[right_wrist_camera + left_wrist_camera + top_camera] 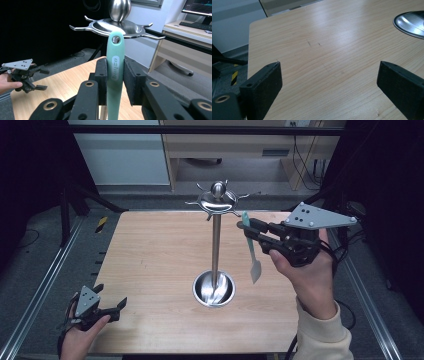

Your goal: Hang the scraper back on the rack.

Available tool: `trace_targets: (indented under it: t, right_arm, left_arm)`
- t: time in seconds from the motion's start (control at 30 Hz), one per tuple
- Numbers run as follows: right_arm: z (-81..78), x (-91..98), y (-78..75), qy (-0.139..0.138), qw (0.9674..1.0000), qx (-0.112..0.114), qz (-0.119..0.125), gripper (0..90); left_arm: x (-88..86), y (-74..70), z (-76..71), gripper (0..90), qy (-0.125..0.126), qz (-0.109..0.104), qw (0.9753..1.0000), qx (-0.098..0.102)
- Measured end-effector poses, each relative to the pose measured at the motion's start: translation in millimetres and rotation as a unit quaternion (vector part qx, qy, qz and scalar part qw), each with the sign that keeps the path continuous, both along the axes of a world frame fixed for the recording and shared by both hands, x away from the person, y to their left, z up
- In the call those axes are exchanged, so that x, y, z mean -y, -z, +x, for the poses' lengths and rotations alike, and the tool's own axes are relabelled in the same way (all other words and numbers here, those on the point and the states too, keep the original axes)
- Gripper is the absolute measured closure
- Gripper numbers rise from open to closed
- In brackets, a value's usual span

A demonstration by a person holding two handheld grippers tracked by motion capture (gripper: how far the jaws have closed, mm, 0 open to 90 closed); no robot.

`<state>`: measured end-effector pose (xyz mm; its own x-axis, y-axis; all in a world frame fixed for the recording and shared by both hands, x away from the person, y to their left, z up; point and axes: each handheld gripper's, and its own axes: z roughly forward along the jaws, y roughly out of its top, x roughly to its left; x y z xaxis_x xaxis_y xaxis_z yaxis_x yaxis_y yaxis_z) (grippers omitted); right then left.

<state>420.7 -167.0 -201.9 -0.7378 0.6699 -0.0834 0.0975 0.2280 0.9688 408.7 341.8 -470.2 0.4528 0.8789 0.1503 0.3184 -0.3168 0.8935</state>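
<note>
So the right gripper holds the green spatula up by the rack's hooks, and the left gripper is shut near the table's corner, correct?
Not quite: the left gripper is open, its jaws wide apart over the table in the left gripper view. The rest holds: the right gripper grips the spatula by the rack's hooks.

I see a table (150,270) of pale wood, smooth with fine grain and a soft sheen. The stand (216,245) before my right gripper (115,75) is polished, mirror-bright metal. Between its matt black jaws sits a mint-green spatula (115,65), smooth like plastic.
</note>
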Motion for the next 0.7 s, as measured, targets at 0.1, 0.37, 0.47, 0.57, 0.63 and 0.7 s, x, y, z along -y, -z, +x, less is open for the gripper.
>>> trace_targets:
  t: [0.1, 0.37, 0.47, 0.57, 0.63, 0.7]
  right_arm:
    - [0.4, -1.3, 0.4, 0.000, 1.0000, 0.000, 0.001, 73.9]
    - [2.0, -3.3, 2.2, -0.001, 1.0000, -0.005, -0.004, 73.8]
    - [2.5, -5.2, 2.8, 0.000, 1.0000, -0.005, -0.006, 73.8]
    - [4.2, -6.4, 4.4, 0.001, 1.0000, -0.007, -0.007, 73.8]
    - [5.1, -7.4, 5.1, 0.001, 1.0000, -0.007, -0.006, 73.8]
    - [5.6, -8.3, 5.7, 0.002, 1.0000, -0.007, -0.005, 73.8]
  left_arm:
    - [0.2, 0.1, 0.2, 5.9, 0.001, 0.000, 1.0000, 0.000]
    - [0.2, 0.1, 0.3, 5.9, 0.001, 0.000, 1.0000, -0.001]
    - [0.4, 0.2, 0.3, 5.9, 0.001, 0.000, 1.0000, -0.001]
    - [1.2, 0.5, 0.6, 5.9, 0.003, 0.002, 1.0000, -0.002]
    - [1.8, 0.5, 0.6, 5.9, 0.004, 0.003, 1.0000, -0.001]
    - [1.7, 0.4, 0.5, 5.9, 0.004, 0.002, 1.0000, -0.001]
